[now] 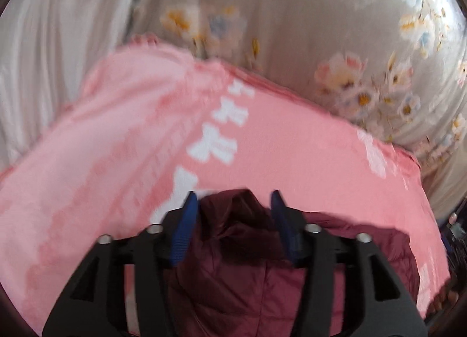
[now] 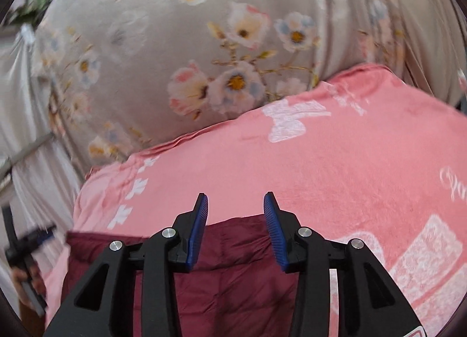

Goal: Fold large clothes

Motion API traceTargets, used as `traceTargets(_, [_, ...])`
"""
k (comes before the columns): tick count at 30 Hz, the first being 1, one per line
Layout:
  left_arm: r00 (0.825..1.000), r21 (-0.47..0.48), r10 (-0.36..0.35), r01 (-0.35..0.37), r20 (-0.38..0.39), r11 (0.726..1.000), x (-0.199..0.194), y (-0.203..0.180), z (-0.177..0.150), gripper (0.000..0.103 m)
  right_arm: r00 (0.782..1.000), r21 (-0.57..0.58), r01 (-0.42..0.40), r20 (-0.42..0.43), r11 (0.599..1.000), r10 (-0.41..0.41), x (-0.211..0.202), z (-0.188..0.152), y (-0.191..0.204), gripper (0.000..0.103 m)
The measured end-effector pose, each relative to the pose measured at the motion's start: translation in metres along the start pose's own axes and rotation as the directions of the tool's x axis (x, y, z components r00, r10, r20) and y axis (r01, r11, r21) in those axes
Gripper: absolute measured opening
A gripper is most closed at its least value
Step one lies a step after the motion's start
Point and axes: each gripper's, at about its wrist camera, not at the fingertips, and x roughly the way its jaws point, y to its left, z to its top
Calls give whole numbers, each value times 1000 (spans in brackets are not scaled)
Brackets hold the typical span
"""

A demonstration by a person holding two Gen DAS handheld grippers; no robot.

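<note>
A dark maroon padded jacket [image 1: 242, 272] lies on a pink blanket [image 1: 292, 144]. My left gripper [image 1: 233, 193] stands open over the jacket. A raised fold of the maroon fabric sits between its blue pads [image 1: 186, 220], and I see no pinch on it. In the right wrist view the jacket [image 2: 233, 275] shows a straight gathered edge. My right gripper [image 2: 235, 195] is open just above that edge, its tips out over the pink blanket [image 2: 335, 167], nothing held.
Grey bedding with a flower print [image 1: 292, 30] [image 2: 175, 54] lies beyond the blanket. Pale fabric [image 1: 52, 45] hangs at the left. At the left edge of the right wrist view, a hand [image 2: 23, 281] holds the other gripper [image 2: 29, 240].
</note>
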Motion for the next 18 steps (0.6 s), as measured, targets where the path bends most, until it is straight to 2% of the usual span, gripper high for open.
traceTargets(1, [997,24,38,-40,69,999,-17,-9,6,55,1000,-28,-6,-12,1000,5,2,-1,10,41])
traceTargets(3, [996,74,12,-19,85,997,-30,-27,11,58,997,-100,-28,-69,995,21,14,-9,36,41])
traceTargets(5, [999,116,-44,43,11,992,-24,-47,7,58,993,-143,-34,-117,989,18,31,-18,55,41])
traceTargets(6, [995,141,-87,92,-41,986,-15,-61,0,58,989,-164,-34,-146,986,9,43,-23,64,41])
traceTargets(7, [992,161,-99,109,-73,981,-7,-71,-7,58,986,-177,-34,-169,984,3,52,-27,69,41])
traceTargets(12, [974,281,-72,132,-214,950,54,-117,-51,57,953,-227,-80,-301,971,8,104,-45,100,38])
traceTargets(15, [966,303,-57,134,-252,944,80,-124,-67,57,940,-272,-113,-340,956,15,121,-56,112,38])
traceTargets(18, [958,290,-52,137,-281,947,94,-120,-76,56,924,-325,-119,-382,938,-15,140,-68,122,39])
